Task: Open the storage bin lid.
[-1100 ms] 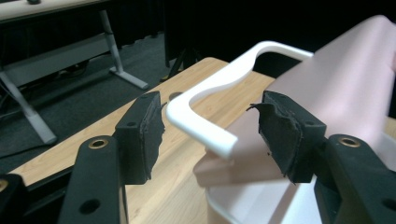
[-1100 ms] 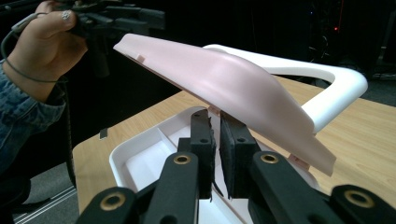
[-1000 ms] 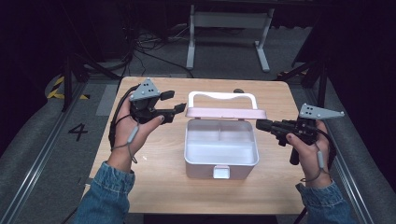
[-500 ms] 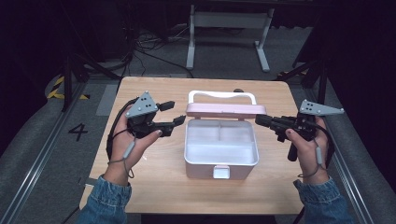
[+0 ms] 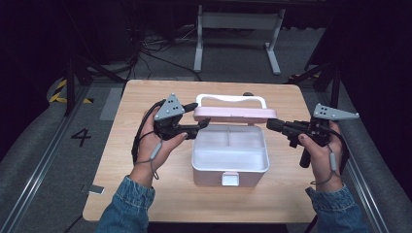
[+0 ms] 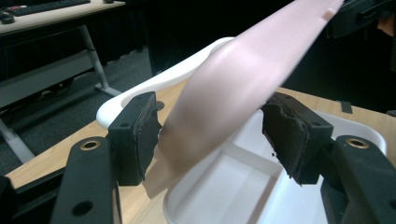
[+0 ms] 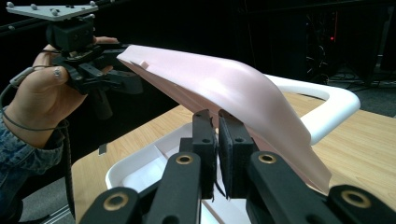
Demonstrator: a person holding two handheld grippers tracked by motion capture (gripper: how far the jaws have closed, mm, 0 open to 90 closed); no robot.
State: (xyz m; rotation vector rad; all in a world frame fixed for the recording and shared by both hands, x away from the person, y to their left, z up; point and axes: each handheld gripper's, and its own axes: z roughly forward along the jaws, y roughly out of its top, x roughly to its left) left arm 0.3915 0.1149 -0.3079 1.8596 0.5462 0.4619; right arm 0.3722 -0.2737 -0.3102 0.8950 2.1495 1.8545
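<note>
A white box (image 5: 230,158) sits in the middle of the wooden table (image 5: 145,194). It is open, and you can see inside it. A thin wall splits the back part of the inside in two. A small clasp (image 5: 230,178) sticks out on the front wall, on the side near the person.

The pink lid (image 5: 235,114) stands up at the back of the box, tipped a little. A white handle (image 5: 231,99) shows just behind the lid.

The left gripper (image 5: 190,118) is at the left end of the lid. Its fingers (image 6: 135,136) are apart, one on each side of the lid's end. They have just been opening. In the left gripper view the left pad is right up against the pink edge, and the right pad is a little way off it. The lid looks blurry there.

The right gripper (image 5: 270,124) is at the right end of the lid, close to its edge. Its fingers (image 7: 204,135) are together with only a thin slit between them. In the right gripper view they sit just under the lid's pink edge. I cannot tell if they touch it. Nothing is held between them.

Each gripper is held in a hand with a blue jean sleeve (image 5: 124,204).
</note>
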